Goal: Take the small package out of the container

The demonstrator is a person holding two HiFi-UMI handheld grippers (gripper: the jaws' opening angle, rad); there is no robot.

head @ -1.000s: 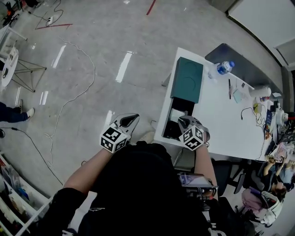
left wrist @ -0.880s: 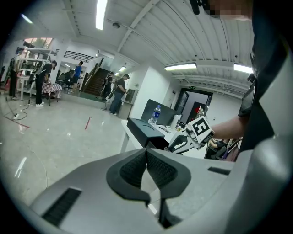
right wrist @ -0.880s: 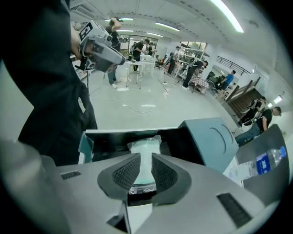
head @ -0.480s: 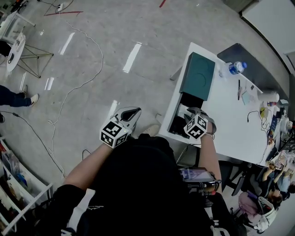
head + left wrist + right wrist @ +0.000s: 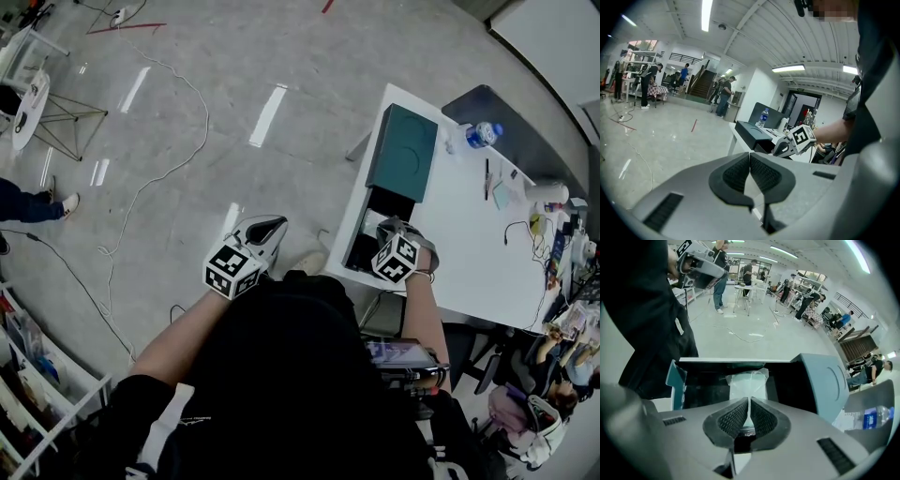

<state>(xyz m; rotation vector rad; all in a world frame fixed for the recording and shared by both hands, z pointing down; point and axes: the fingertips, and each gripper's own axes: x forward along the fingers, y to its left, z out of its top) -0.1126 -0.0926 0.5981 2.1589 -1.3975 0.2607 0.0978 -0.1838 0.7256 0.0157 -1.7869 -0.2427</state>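
Right gripper [image 5: 749, 416], arm stretched to centre-right, is pinching the small clear plastic package [image 5: 746, 383] inside the open teal box [image 5: 676, 380]; left gripper [image 5: 750, 171] (jaws together, empty) is hovering centre-left.

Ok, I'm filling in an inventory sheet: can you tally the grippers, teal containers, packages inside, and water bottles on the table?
grippers: 2, the left gripper and the right gripper
teal container: 1
small package: 1, inside the container, pinched in the right gripper's jaws
water bottle: 1
total: 5
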